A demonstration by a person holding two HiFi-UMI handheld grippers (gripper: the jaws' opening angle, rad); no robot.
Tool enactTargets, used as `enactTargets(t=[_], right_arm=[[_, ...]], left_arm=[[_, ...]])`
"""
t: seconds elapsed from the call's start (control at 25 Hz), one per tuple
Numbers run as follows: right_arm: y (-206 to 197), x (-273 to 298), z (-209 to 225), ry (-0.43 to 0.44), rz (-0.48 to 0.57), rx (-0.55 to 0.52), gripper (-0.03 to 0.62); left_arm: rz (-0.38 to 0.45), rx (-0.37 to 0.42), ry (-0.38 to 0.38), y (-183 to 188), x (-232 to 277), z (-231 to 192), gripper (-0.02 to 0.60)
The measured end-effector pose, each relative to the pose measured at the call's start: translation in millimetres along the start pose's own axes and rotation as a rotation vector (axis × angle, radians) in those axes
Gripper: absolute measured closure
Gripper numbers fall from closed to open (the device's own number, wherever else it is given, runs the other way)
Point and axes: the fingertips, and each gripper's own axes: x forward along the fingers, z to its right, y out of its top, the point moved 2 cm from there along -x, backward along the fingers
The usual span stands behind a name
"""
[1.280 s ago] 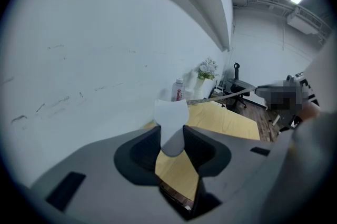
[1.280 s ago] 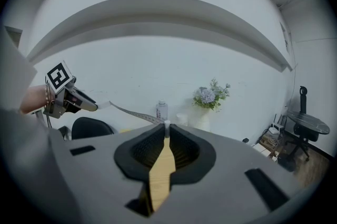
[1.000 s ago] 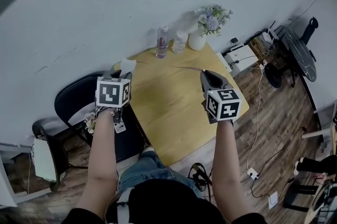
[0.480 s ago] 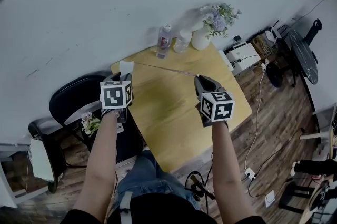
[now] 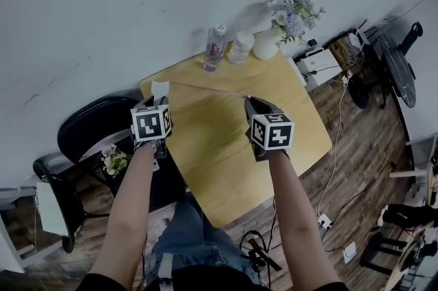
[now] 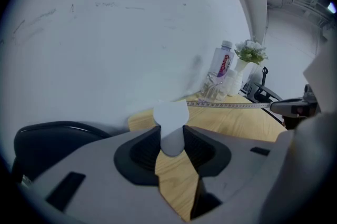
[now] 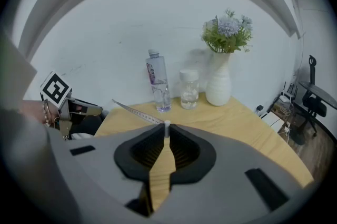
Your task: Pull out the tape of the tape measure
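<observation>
The left gripper (image 6: 171, 138) clamps the white tape measure (image 6: 170, 118), its jaws partly apart around the case. The right gripper (image 7: 166, 131) pinches the end of the tape (image 7: 134, 110), jaws nearly together. The single tape is stretched between them over the table (image 5: 229, 166). Both grippers are lower than a second ago. Beyond stand one bottle (image 7: 156, 83) with an unreadable red label, one jar (image 7: 189, 89) and one vase (image 7: 218, 83).
</observation>
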Motion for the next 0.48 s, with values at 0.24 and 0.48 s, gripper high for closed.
enactTargets(t=[0.24, 0.48], right_arm=[[-21.4, 27.8, 7.4, 0.006, -0.052, 0.047, 0.551], [-44.6, 53.6, 10.0, 0.015, -0.094, 0.103, 0.551]], left_arm=[[-0.017, 0.051, 0.03, -20.1, 28.9, -5.4, 0.439], [-0.02, 0.076, 0.049, -24.0, 51.1, -12.6, 0.44]])
